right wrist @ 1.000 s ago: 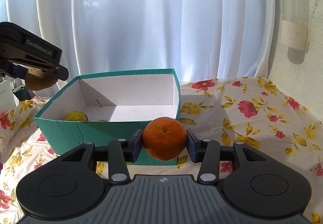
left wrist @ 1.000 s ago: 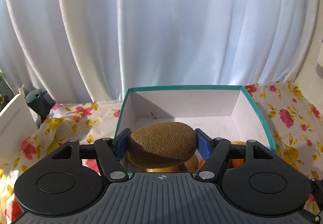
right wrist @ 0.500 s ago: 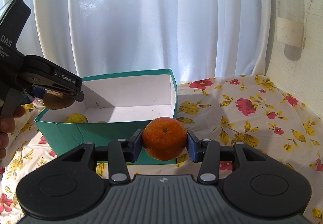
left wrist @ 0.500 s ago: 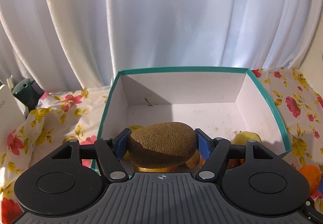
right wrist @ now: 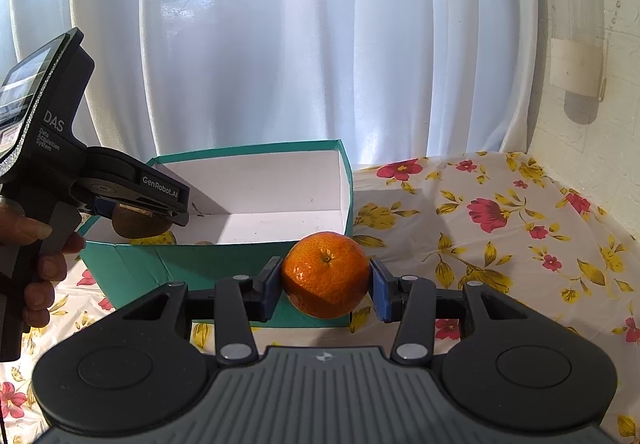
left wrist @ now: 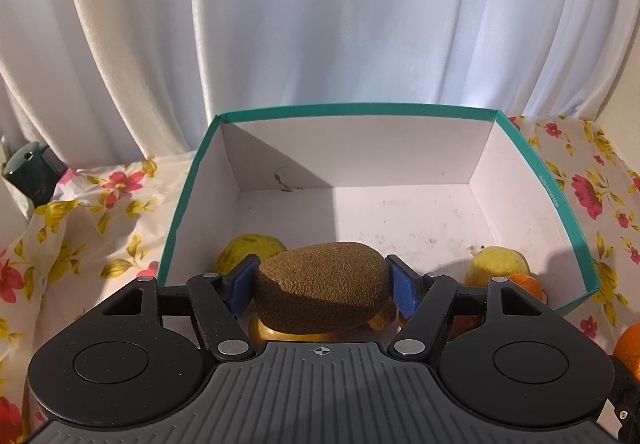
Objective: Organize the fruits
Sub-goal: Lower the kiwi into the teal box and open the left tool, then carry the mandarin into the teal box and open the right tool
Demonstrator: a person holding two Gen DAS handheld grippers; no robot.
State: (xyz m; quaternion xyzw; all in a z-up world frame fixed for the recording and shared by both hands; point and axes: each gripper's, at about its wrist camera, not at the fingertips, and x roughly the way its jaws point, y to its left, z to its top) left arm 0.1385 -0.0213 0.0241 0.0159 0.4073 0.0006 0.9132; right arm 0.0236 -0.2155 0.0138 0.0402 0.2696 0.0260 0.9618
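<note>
My left gripper (left wrist: 322,282) is shut on a brown kiwi (left wrist: 322,286), held over the near left part of the open teal box (left wrist: 360,110). Inside the box lie two yellow fruits (left wrist: 250,248) (left wrist: 496,264), an orange fruit (left wrist: 524,282) and others hidden under the kiwi. In the right wrist view my right gripper (right wrist: 325,286) is shut on an orange (right wrist: 325,276), just in front of the teal box's (right wrist: 192,264) near right corner. The left gripper (right wrist: 138,204) with the kiwi (right wrist: 138,224) shows there at the box's left rim, held by a hand (right wrist: 40,260).
A flowered cloth (right wrist: 500,228) covers the table. White curtains (left wrist: 320,24) hang right behind the box. A dark green container (left wrist: 30,174) stands at the far left. A tiled wall (right wrist: 600,124) bounds the table on the right.
The left gripper with the kiwi has come down and forward over the box, so more of the box's inside shows. The right gripper with the orange has kept still.
</note>
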